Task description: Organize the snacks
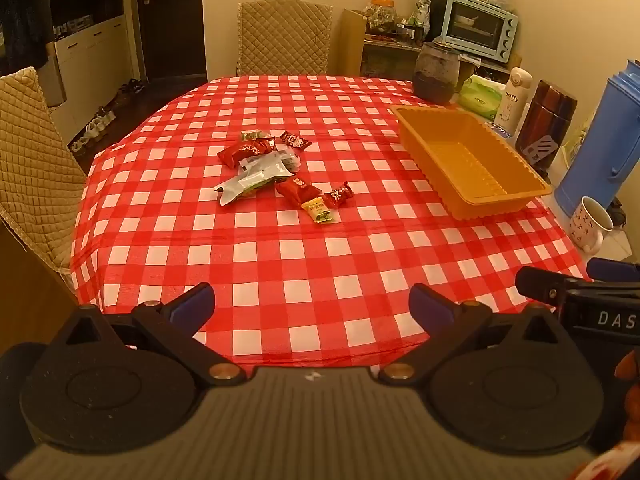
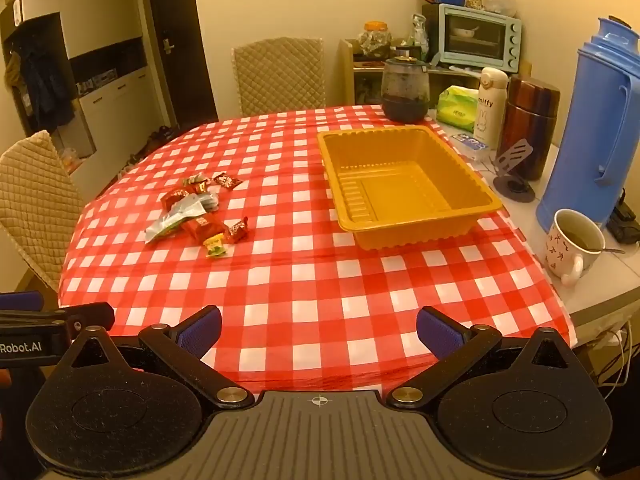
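Glossy orange plastic tray [image 2: 404,188], shiny foil snack wrappers [image 2: 196,216], checked cloth tablecloth [image 2: 320,280], quilted fabric chair [image 2: 280,76]

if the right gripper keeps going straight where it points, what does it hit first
Probably the bare red-and-white checked tablecloth; the right gripper is open, and the orange plastic tray lies farther right.

Blue thermos [image 2: 596,128], mug [image 2: 574,246] (spoon inside), toaster oven [image 2: 478,36].
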`<state>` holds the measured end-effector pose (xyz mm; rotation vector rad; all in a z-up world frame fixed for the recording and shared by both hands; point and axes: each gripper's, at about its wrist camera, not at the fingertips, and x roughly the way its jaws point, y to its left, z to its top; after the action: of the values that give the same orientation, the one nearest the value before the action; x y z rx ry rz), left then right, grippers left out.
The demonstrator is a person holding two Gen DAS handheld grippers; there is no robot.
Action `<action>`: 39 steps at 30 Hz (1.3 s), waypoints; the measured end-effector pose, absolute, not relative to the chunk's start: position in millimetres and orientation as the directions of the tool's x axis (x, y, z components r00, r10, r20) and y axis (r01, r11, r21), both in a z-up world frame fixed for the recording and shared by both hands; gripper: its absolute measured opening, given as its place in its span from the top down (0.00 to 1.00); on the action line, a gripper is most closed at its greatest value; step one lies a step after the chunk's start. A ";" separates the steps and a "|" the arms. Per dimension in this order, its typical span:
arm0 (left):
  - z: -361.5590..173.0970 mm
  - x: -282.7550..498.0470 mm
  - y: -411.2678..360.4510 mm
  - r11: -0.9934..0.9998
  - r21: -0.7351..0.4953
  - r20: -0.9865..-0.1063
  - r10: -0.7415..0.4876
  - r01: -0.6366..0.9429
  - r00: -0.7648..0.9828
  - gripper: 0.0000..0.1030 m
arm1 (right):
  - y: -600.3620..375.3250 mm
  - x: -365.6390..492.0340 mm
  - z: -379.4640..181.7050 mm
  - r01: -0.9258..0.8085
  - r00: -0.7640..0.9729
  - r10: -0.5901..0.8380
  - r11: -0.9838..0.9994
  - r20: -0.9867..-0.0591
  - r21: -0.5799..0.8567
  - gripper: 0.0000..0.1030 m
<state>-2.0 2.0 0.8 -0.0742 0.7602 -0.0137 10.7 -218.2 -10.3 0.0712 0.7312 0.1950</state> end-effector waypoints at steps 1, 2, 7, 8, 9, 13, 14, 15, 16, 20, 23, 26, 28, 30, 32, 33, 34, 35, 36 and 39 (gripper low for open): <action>0.4 -0.5 1.1 0.998 -0.054 -0.707 -0.024 -0.020 0.707 0.00 | -218.3 10.8 -10.6 -0.153 0.726 0.204 0.979 -0.657 0.134 0.00; 0.6 -0.5 1.7 0.998 -0.057 -0.708 -0.024 -0.023 0.706 0.00 | -218.5 10.9 -11.1 -0.155 0.725 0.205 0.979 -0.658 0.134 0.00; 4.5 -0.4 3.3 0.998 -0.055 -0.707 -0.022 -0.024 0.707 0.00 | -217.0 10.3 -8.9 -0.155 0.732 0.192 0.981 -0.654 0.114 0.00; 3.0 0.9 1.9 0.998 -0.064 -0.707 -0.026 -0.027 0.707 0.00 | -217.2 10.0 -9.2 -0.156 0.733 0.195 0.981 -0.652 0.119 0.00; 3.6 1.3 -1.8 0.998 -0.064 -0.707 -0.025 -0.028 0.707 0.00 | -217.6 9.9 -9.4 -0.154 0.733 0.198 0.980 -0.651 0.125 0.00; 5.1 3.6 -2.7 0.998 -0.063 -0.710 -0.025 -0.028 0.704 0.00 | -218.6 10.0 -11.1 -0.160 0.731 0.200 0.980 -0.652 0.121 0.00; 5.5 4.3 -3.0 0.998 -0.064 -0.711 -0.027 -0.026 0.703 0.00 | -218.9 10.2 -11.0 -0.161 0.731 0.200 0.980 -0.652 0.120 0.00; 6.0 5.2 -3.5 0.998 -0.065 -0.712 -0.029 -0.024 0.702 0.00 | -215.4 10.4 -9.2 -0.162 0.730 0.196 0.980 -0.655 0.112 0.00; 5.0 3.6 -3.7 0.998 -0.062 -0.710 -0.028 -0.023 0.704 0.00 | -215.0 10.2 -9.2 -0.163 0.730 0.195 0.980 -0.655 0.111 0.00; 1.2 -0.7 -0.5 0.997 -0.070 -0.706 -0.038 -0.016 0.707 0.00 | -215.0 10.2 -9.3 -0.163 0.730 0.195 0.980 -0.655 0.110 0.00; 1.3 -0.7 -0.3 0.997 -0.072 -0.707 -0.040 -0.016 0.706 0.00 | -214.3 10.0 -9.5 -0.163 0.731 0.194 0.981 -0.654 0.108 0.00; 0.6 -0.8 -0.3 0.997 -0.071 -0.707 -0.039 -0.017 0.706 0.00 | -214.5 10.2 -9.4 -0.163 0.730 0.195 0.980 -0.655 0.111 0.00; 0.4 -0.7 0.1 0.997 -0.073 -0.706 -0.041 -0.016 0.707 0.00 | -214.2 10.1 -9.3 -0.163 0.731 0.195 0.980 -0.654 0.111 0.00; 0.7 -0.5 0.0 0.997 -0.072 -0.706 -0.039 -0.016 0.707 0.00 | -214.1 10.4 -9.3 -0.163 0.729 0.196 0.980 -0.656 0.112 0.00; 1.1 -0.4 0.4 0.997 -0.072 -0.706 -0.039 -0.016 0.707 0.00 | -213.8 11.1 -9.5 -0.164 0.729 0.196 0.980 -0.656 0.110 0.00; 1.1 -0.4 0.4 0.997 -0.073 -0.707 -0.040 -0.017 0.706 0.00 | -213.8 11.2 -9.5 -0.164 0.729 0.196 0.980 -0.656 0.111 0.00; 1.2 -0.4 0.2 0.997 -0.073 -0.707 -0.040 -0.017 0.706 0.00 | -213.8 11.4 -9.5 -0.164 0.729 0.196 0.980 -0.656 0.111 0.00; 1.2 -0.6 0.1 0.997 -0.072 -0.707 -0.039 -0.017 0.706 0.00 | -213.8 11.3 -9.5 -0.164 0.729 0.196 0.980 -0.655 0.111 0.00; 1.3 -0.6 0.1 0.997 -0.073 -0.707 -0.040 -0.017 0.706 0.00 | -213.9 11.3 -9.6 -0.164 0.730 0.195 0.980 -0.655 0.110 0.00; 1.3 -0.5 -0.2 0.997 -0.072 -0.707 -0.039 -0.017 0.706 0.00 | -213.7 11.9 -8.9 -0.164 0.729 0.195 0.980 -0.656 0.109 0.00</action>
<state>-0.5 -0.2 1.3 -0.0754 0.7874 -0.0122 11.9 -213.7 -8.9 0.0444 0.7271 0.1975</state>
